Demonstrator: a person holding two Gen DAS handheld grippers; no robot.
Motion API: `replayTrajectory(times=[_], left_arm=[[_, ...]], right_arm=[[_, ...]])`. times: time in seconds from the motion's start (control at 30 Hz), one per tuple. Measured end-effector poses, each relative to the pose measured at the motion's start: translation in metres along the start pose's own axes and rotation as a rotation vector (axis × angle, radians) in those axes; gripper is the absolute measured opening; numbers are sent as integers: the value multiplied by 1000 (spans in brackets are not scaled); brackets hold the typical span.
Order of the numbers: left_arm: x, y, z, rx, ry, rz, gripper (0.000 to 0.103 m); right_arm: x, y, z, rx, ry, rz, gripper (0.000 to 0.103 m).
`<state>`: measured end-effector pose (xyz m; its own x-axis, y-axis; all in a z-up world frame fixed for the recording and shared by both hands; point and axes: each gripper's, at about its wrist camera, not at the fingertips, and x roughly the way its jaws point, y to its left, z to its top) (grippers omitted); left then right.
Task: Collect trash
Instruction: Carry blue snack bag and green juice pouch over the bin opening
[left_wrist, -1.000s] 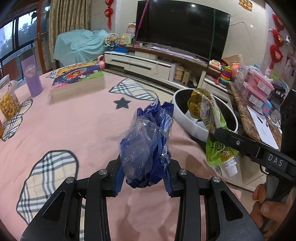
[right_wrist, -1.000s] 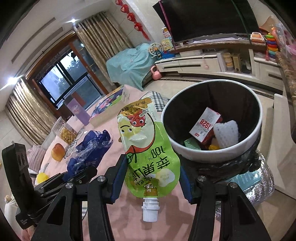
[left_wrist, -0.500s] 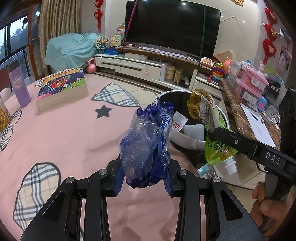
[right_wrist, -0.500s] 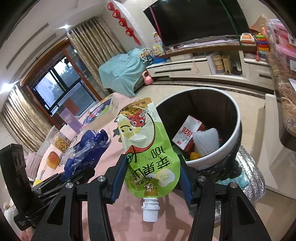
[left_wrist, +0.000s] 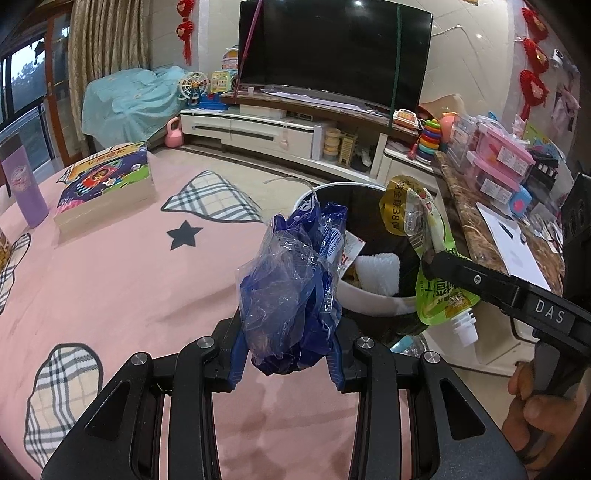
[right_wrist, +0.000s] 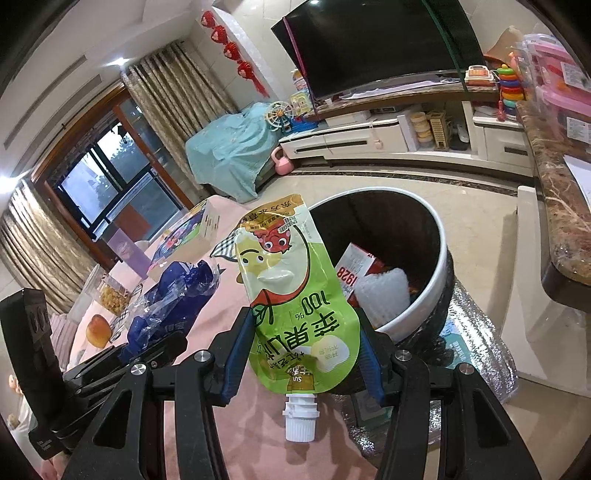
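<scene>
Looking along the left gripper (left_wrist: 286, 354), low in the left wrist frame, its fingers are clamped on a crumpled blue plastic wrapper (left_wrist: 295, 288) at frame centre, held above the pink tablecloth (left_wrist: 110, 288). Right of centre stands the trash bin (left_wrist: 369, 306), its white rim beyond the table edge, already holding a red carton and white packing. At right, the right gripper (left_wrist: 428, 258) pinches a green juice pouch (left_wrist: 439, 295) at the bin's near side.

From the right wrist view, its fingers grip the pouch (right_wrist: 299, 314) by both edges, spout hanging down, at lower centre. The bin (right_wrist: 424, 295) opens just behind it, centre right.

Judging progress: some trash is binned; both held pieces are not yet dropped in.
</scene>
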<state>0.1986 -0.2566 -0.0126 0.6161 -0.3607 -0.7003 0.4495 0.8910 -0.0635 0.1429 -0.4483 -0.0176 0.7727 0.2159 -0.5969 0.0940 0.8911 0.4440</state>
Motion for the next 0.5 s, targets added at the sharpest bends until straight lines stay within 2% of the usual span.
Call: replayTrajectory(times=[0.5], left_arm=[[11,-15,16,21,-1,-13,33]], right_arm=[[0,-13,17,18,-8,-17,53]])
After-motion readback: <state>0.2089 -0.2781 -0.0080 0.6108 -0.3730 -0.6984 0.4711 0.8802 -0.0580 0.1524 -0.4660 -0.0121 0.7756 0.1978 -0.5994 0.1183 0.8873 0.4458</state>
